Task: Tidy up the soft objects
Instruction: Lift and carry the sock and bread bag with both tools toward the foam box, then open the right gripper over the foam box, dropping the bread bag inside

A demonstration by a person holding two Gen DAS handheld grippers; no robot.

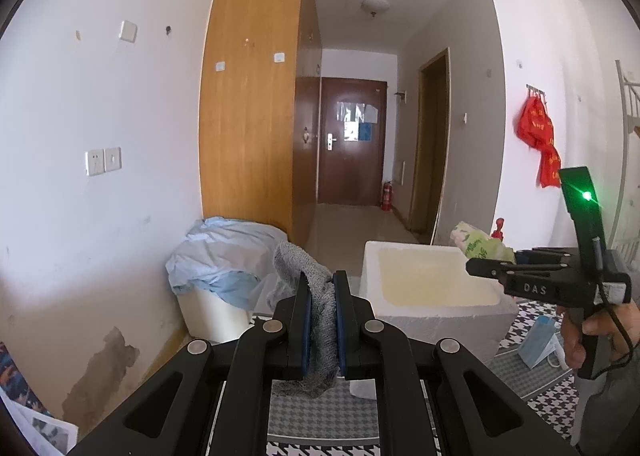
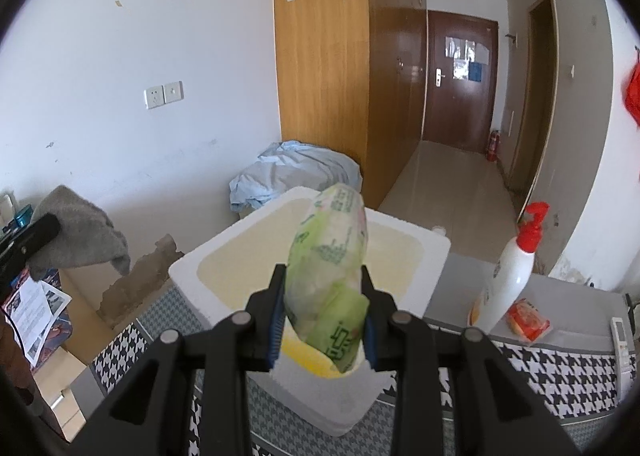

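1. Grey knit cloth (image 1: 318,316) pinched between the pads of the left gripper (image 1: 322,320), top end flopping over above the jaws, lower end hanging below them.
2. Green-and-white soft pack (image 2: 330,276) clamped in the right gripper (image 2: 324,320), held upright over the white foam box (image 2: 224,252).
3. Foam box sits on a houndstooth-patterned cloth surface (image 2: 560,376); its yellowish inside looks bare.
4. From the left wrist view, right gripper (image 1: 484,266) is at the box's far right corner, a hand (image 1: 592,332) on its handle.
5. White bottle with red pump (image 2: 512,276) and an orange packet (image 2: 528,320) stand right of the box.
6. Crumpled light-blue sheet (image 1: 224,252) drapes over a white bin behind the box.
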